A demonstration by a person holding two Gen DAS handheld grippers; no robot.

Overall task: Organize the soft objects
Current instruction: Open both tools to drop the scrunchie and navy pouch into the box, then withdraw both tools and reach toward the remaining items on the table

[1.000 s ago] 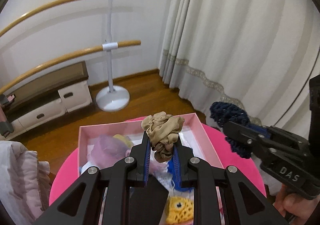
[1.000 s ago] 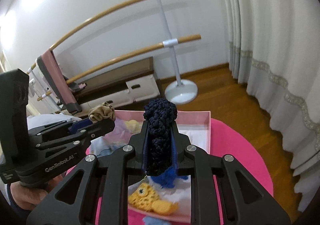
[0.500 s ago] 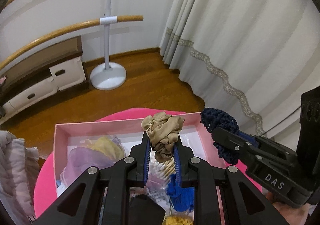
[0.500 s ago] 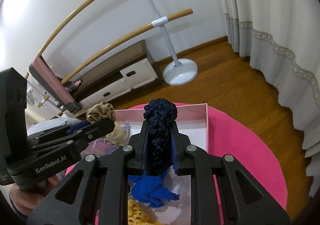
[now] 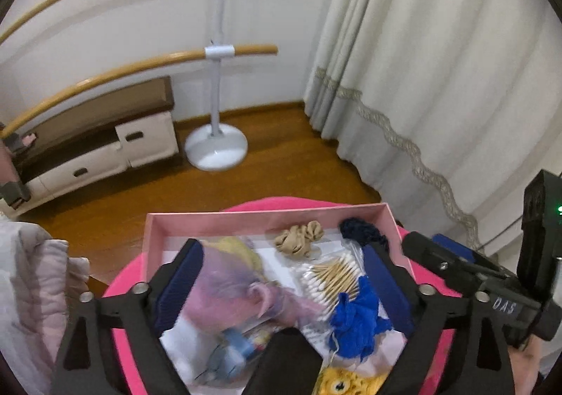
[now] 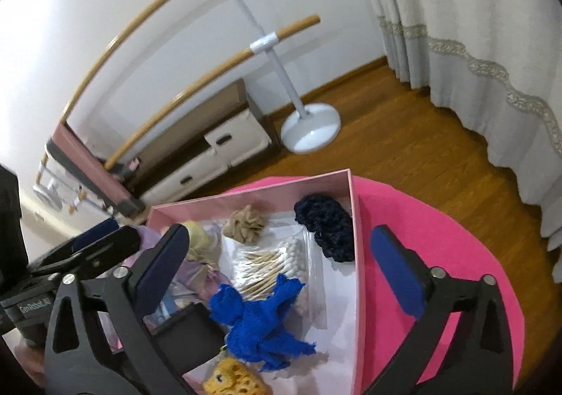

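A pink box (image 5: 246,219) (image 6: 356,226) stands on a round pink table (image 6: 439,244). A beige scrunchie (image 5: 298,242) (image 6: 246,228) and a navy crocheted scrunchie (image 5: 361,235) (image 6: 325,226) lie at the box's far end. My left gripper (image 5: 281,275) is open and empty above the box. My right gripper (image 6: 281,258) is open and empty above the box's right wall. The right gripper (image 5: 474,275) shows at right in the left wrist view; the left gripper (image 6: 87,247) shows at left in the right wrist view.
The box also holds a bag of cotton swabs (image 5: 330,275) (image 6: 274,265), a bright blue knit piece (image 5: 354,317) (image 6: 260,317), a yellow crocheted toy (image 6: 235,377), and a bag with pale purple and yellow items (image 5: 232,279). A ballet barre stand (image 5: 216,145), a low cabinet (image 5: 98,145) and curtains (image 5: 439,78) stand beyond.
Both grippers have opened. The beige scrunchie has dropped from the left gripper and the navy scrunchie from the right gripper; both now lie in the far end of the box.
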